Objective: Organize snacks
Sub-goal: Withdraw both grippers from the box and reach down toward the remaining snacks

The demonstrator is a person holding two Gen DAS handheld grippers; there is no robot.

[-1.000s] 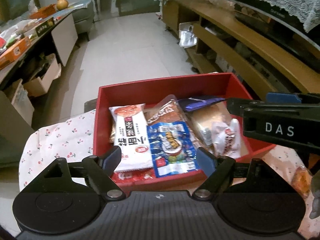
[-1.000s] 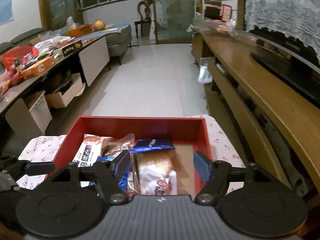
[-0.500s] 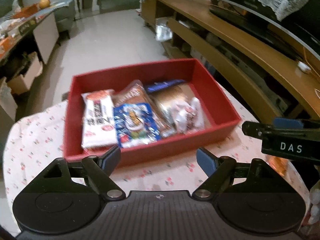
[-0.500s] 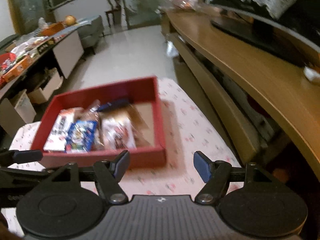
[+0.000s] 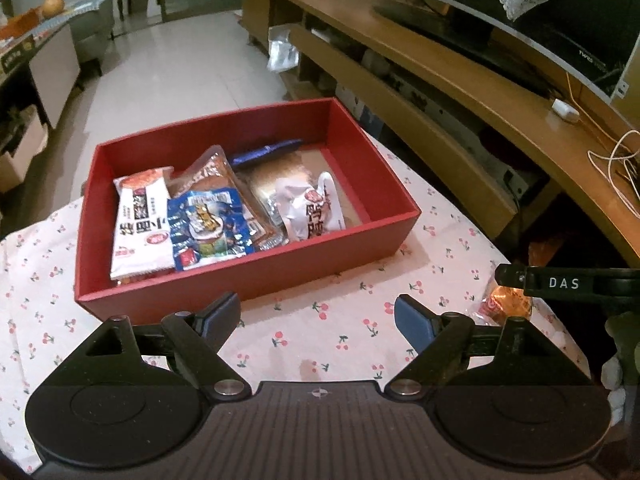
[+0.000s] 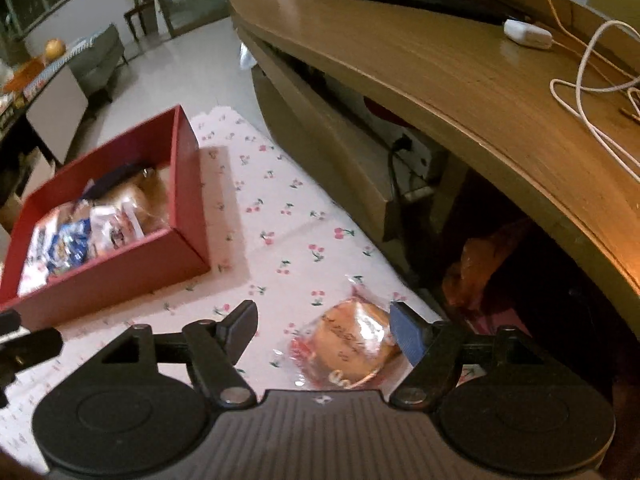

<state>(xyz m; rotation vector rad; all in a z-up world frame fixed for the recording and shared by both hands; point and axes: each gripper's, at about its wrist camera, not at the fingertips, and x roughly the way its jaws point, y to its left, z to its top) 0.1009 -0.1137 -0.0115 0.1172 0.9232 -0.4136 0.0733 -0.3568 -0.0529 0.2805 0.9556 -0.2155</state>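
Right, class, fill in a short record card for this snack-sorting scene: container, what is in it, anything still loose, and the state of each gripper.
container: red box, open-topped, on the cherry-print tablecloth
contents: several packets, among them a white packet, a blue packet and a white-and-red packet
free space: right part of the box floor is bare
loose item: wrapped bun on the cloth, outside the box
left gripper: jaws open, holding nothing, in front of the box
right gripper: jaws open, the bun between them, not clamped

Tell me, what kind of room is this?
Probably a living room at home: a long wooden TV stand with a television on it, a sofa farther back, and a low table with a cherry-print cloth holding a red snack box.
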